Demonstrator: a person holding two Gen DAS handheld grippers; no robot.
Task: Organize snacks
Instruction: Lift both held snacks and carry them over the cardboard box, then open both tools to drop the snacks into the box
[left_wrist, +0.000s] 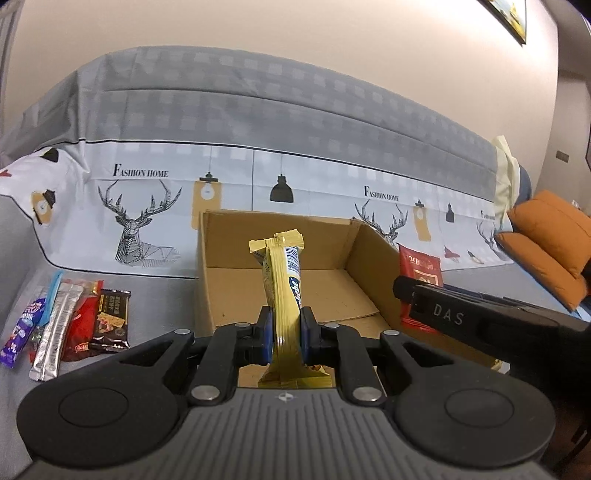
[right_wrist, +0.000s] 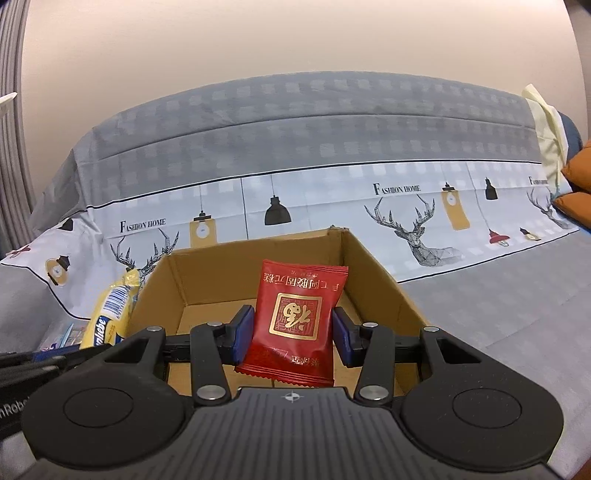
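Observation:
My left gripper (left_wrist: 287, 334) is shut on a yellow snack bar (left_wrist: 284, 288) and holds it upright just in front of an open cardboard box (left_wrist: 332, 288) on the grey sofa seat. My right gripper (right_wrist: 292, 334) is shut on a red snack packet (right_wrist: 297, 314) and holds it over the same box (right_wrist: 373, 266). In the left wrist view the red packet (left_wrist: 421, 269) and the right gripper body (left_wrist: 480, 317) show at the box's right side. In the right wrist view the yellow bar (right_wrist: 110, 306) shows at the box's left side.
Several snack packets (left_wrist: 70, 321) lie in a row on the sofa seat left of the box. A patterned cover (left_wrist: 147, 206) hangs over the sofa back. Orange cushions (left_wrist: 550, 240) sit at the far right.

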